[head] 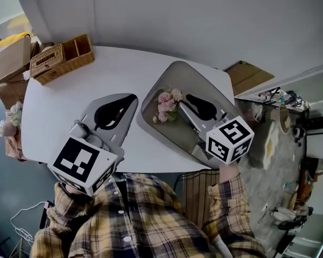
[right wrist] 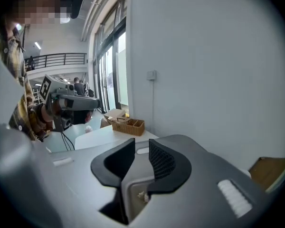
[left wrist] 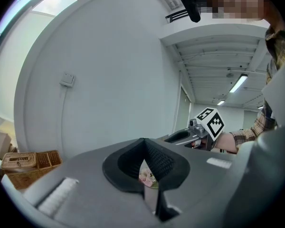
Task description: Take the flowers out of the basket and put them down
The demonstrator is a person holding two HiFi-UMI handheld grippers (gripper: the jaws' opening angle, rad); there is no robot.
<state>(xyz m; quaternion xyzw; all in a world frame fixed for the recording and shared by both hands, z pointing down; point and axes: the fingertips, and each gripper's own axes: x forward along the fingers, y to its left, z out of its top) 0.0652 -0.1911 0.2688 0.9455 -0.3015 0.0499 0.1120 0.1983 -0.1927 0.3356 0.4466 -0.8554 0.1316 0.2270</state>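
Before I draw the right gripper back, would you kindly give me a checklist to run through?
1. Flowers out of the basket: ok, they lie far from it.
2. Right gripper open: ok, jaws apart, not pressing the flowers.
3. Flowers clear of the right jaws: cannot tell; a bit of blossom shows low between them.
4. Left gripper free: ok, jaws together, nothing held.
5. Basket upright on the table: ok.
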